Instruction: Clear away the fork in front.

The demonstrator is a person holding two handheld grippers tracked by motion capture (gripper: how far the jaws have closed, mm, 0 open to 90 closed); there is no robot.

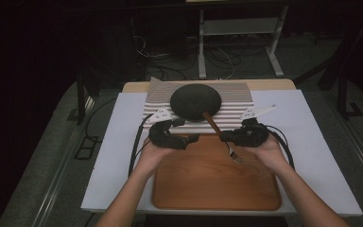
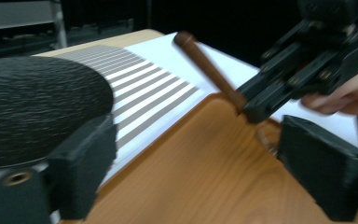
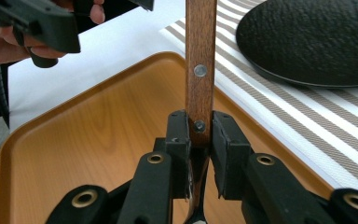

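So the right gripper [image 1: 228,136] has its jaws clamped on a wooden-handled fork [image 1: 220,134], right at the low end of the handle near the second rivet, tines pointing down over the back edge of the wooden tray [image 1: 217,189] and the handle sticking up and back towards the black plate [image 1: 195,101] on the striped placemat [image 1: 236,101]. The left gripper [image 1: 191,138] is released, jaws wide apart with nothing between them, hovering just beside the fork over the tray's far left corner. If the idea is to lay the fork on the tray, I'd tip it flat and low before letting go so it doesn't bounce or roll onto the white tabletop [image 1: 118,156], and keep the handle clear of the plate rim. No brand, label or writing readable on anything here.
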